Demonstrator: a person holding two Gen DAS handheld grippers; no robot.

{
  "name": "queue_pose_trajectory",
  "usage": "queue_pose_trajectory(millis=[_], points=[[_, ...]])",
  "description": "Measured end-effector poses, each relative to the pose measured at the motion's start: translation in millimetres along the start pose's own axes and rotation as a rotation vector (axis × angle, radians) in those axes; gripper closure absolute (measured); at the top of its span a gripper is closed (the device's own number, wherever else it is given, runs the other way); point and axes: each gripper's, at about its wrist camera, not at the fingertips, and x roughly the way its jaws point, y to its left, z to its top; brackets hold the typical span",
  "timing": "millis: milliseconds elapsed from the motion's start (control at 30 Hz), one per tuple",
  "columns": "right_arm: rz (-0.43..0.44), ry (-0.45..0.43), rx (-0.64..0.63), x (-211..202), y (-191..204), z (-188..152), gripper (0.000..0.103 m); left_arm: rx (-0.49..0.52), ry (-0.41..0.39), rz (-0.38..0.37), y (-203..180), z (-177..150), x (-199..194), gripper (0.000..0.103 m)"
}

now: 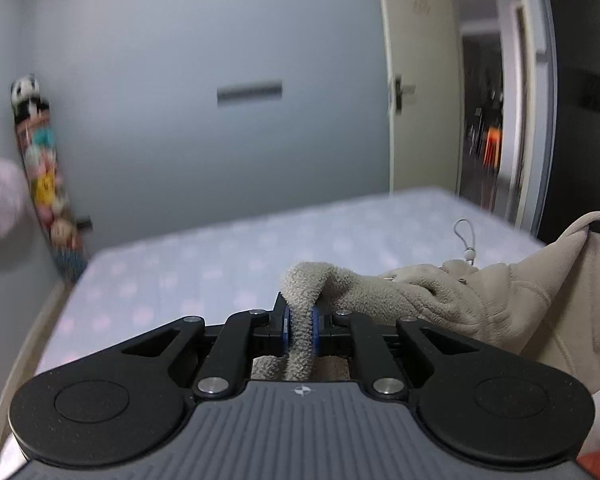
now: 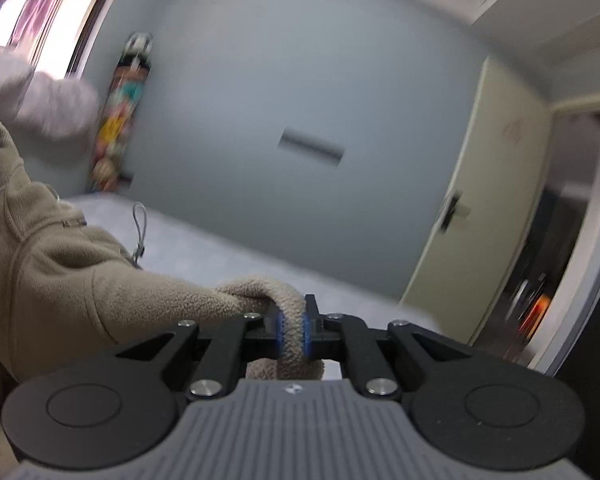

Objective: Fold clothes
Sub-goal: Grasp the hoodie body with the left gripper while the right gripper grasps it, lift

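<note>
A beige fleece garment [image 1: 500,300] hangs lifted above the bed [image 1: 220,256], stretched between my two grippers. My left gripper [image 1: 300,324] is shut on a rolled edge of the fleece, which bulges up over the blue pads. In the right wrist view my right gripper [image 2: 294,332] is likewise shut on a fold of the same fleece garment [image 2: 60,280], which spreads off to the left. A pale drawstring loop [image 1: 466,240] dangles from the garment's middle, also visible as a cord [image 2: 139,232] in the right wrist view.
The bed has a pale blue sheet with pink dots. Behind it stands a grey-blue wall with a colourful board [image 1: 44,184] leaning in the left corner. An open cream door [image 1: 420,80] is at the right. A person's pink fuzzy sleeve [image 2: 40,100] shows at the left.
</note>
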Motion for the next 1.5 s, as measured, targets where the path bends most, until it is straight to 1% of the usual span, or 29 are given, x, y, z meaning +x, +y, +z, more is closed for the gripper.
queue_pose_trajectory(millis=[133,267,467,533,600,667,767,900,1033,1167,1367,1500], points=[[-0.068,-0.137,0.026,-49,-17,42,0.093,-0.012,-0.128,-0.007,-4,29,-52,0.094],[-0.122,-0.255,0.032,-99,-27,78,0.093,-0.015,-0.242,-0.021,-9,45,-103,0.094],[-0.201,-0.416,0.013,-181,-30,105,0.093,0.013,-0.368,-0.059,-25,35,-157,0.094],[-0.215,-0.445,0.023,-205,-31,112,0.093,0.022,-0.401,-0.071,-29,33,-172,0.094],[-0.221,-0.460,0.020,-220,-31,118,0.093,0.026,-0.426,-0.083,-33,32,-183,0.094],[-0.232,-0.469,0.005,-228,-26,122,0.093,0.023,-0.433,-0.093,-35,36,-186,0.094],[-0.235,-0.463,-0.008,-226,-24,124,0.093,0.025,-0.431,-0.091,-35,44,-180,0.094],[-0.225,-0.424,-0.007,-204,-21,118,0.093,0.031,-0.389,-0.079,-42,55,-157,0.094],[-0.215,-0.369,-0.007,-165,-19,109,0.093,0.027,-0.316,-0.070,-42,65,-113,0.094],[-0.194,-0.297,-0.009,-116,-20,102,0.093,0.027,-0.249,-0.051,-41,73,-65,0.094],[-0.156,-0.156,-0.004,-15,-25,88,0.093,0.049,-0.124,-0.007,-36,85,40,0.094],[-0.149,-0.056,-0.026,71,-22,79,0.093,0.054,-0.049,0.023,-27,84,120,0.094]])
